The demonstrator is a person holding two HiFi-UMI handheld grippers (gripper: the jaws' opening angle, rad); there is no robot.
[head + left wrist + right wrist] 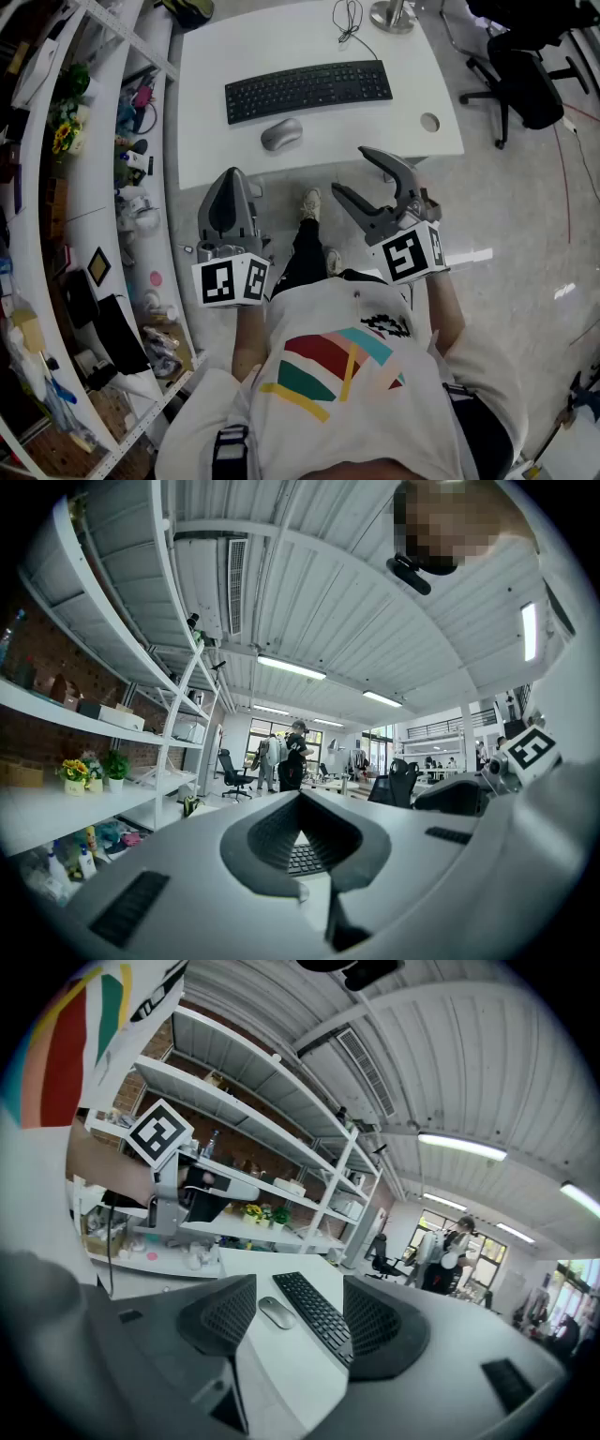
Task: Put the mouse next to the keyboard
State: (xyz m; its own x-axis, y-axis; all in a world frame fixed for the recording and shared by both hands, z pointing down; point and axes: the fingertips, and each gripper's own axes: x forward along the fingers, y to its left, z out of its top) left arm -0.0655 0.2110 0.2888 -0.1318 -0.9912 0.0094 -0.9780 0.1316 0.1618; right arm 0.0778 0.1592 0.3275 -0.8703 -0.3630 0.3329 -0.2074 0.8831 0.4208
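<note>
Desk [281,37] bears mouse [281,134], beyond closed left tongs [234,174] and gaping, empty right tongs [350,171].

An open-plan office is indicated: a white rectangular desk [216,56] bearing a flat black keyboard [307,90], a black wheeled swivel chair [530,80], tall white metal shelving [339,1194] set against a red brick wall [33,747], and long ceiling strip lights [292,667]. More desks and chairs are seen beyond.
</note>
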